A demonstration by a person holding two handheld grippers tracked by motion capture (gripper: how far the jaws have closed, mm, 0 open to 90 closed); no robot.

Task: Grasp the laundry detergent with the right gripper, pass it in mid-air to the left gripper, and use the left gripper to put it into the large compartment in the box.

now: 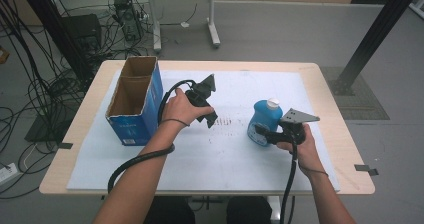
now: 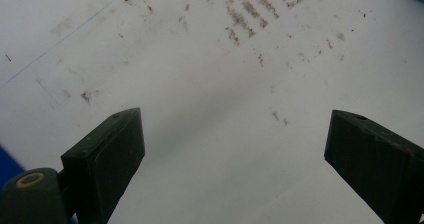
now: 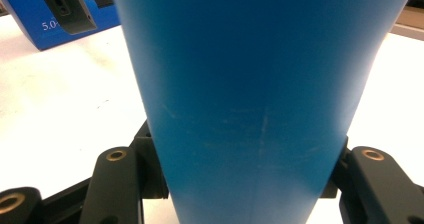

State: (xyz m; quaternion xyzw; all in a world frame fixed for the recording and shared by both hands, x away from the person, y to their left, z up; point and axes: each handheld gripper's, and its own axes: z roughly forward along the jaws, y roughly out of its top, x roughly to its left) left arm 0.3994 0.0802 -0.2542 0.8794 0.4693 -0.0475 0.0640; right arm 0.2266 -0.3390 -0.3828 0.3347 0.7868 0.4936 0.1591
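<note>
Blue bottle with a white cap stands upright on the white mat, on the right half of the table. Right gripper approaches it from the person's side and clamps it low on the body; in the right gripper view, the 2 black jaws press against both sides of the bottle, which narrows toward the base there.

Left gripper is held above the mat near the table centre, well apart from the bottle. In the left gripper view its 2 jaws stand wide apart with nothing between them, above a patch of reddish-brown marks on the mat.

An open blue cardboard box stands at the left end of the mat, just beside the left hand.
</note>
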